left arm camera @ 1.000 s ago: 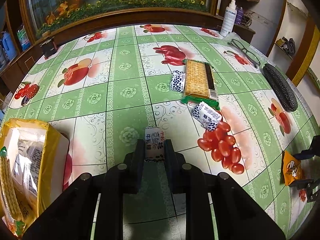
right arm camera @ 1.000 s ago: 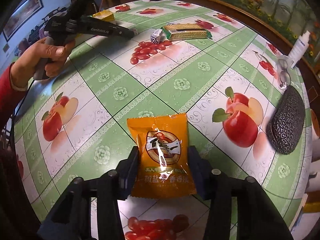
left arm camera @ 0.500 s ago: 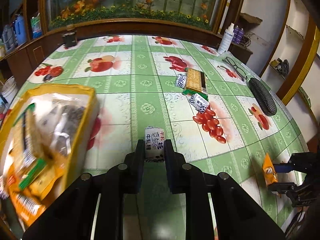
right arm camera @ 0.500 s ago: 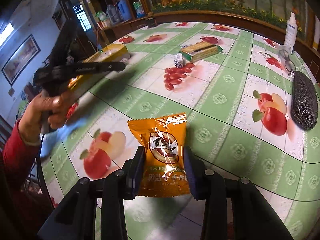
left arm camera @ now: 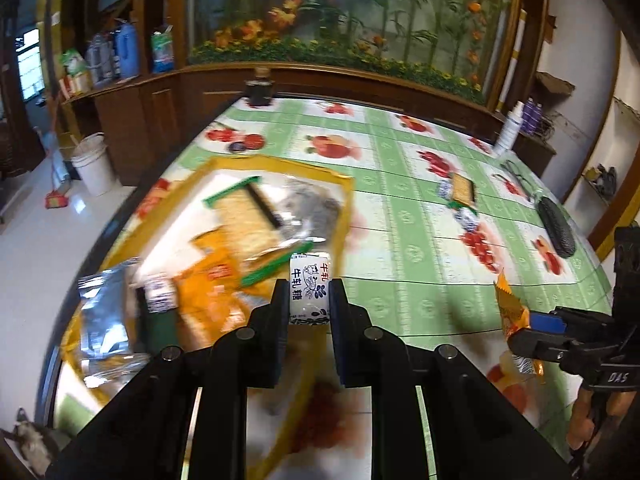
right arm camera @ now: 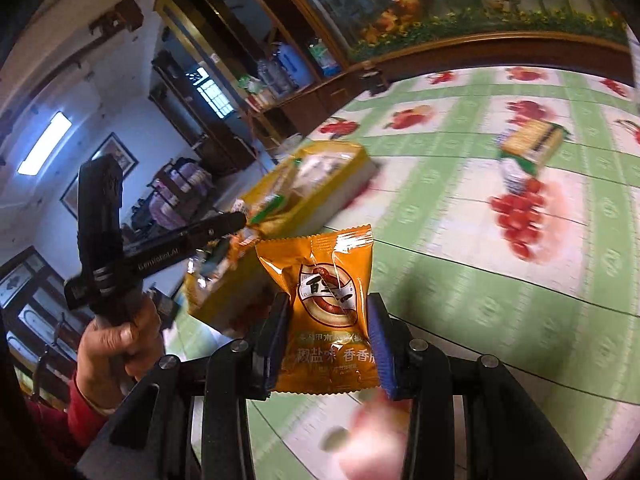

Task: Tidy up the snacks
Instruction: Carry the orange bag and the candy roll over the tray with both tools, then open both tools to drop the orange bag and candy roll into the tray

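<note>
- Left wrist view: left gripper (left arm camera: 309, 300) is clamping a small white candy (left arm camera: 310, 292) w/ its jaws nearly shut. Wrapper is showing "牛轧糖" in black, "牛轧" in red, plus a small cartoon drawing.
- Candy is hanging in the air just past the near right corner of the yellow box (left arm camera: 344, 216), which is sitting on the green fruit-print tablecloth (left arm camera: 400, 248).
- Box is holding blurred snacks: a green-edged cracker pack (left arm camera: 248, 220), orange packets, a silver pouch (left arm camera: 104, 316); their print is too smeared to read.
- Far side of cloth: another cracker pack (left arm camera: 462, 190) and two small blue-and-white candies beside it, w/ a dark case (left arm camera: 556, 228) and a white bottle (left arm camera: 510, 132) further right.
- Right edge: right gripper (left arm camera: 520, 340) is showing w/ "DAS" on its body, the orange packet (left arm camera: 510, 312) in its tips.
- Right wrist view: right gripper (right arm camera: 330, 344) jaws have just been closing and are now pinching the orange packet (right arm camera: 332, 312) by its two side edges, off the cloth (right arm camera: 460, 240).
- Packet is reading "椒盐味 香香" below a round red-and-white logo; smaller line is illegible.
- Yellow box (right arm camera: 340, 184) is lying beyond and left of the packet; left gripper (right arm camera: 236, 220), marked "GenRobot.AI", is held by a hand (right arm camera: 116, 344) in a red sleeve, its tips over the box's near end.
</note>
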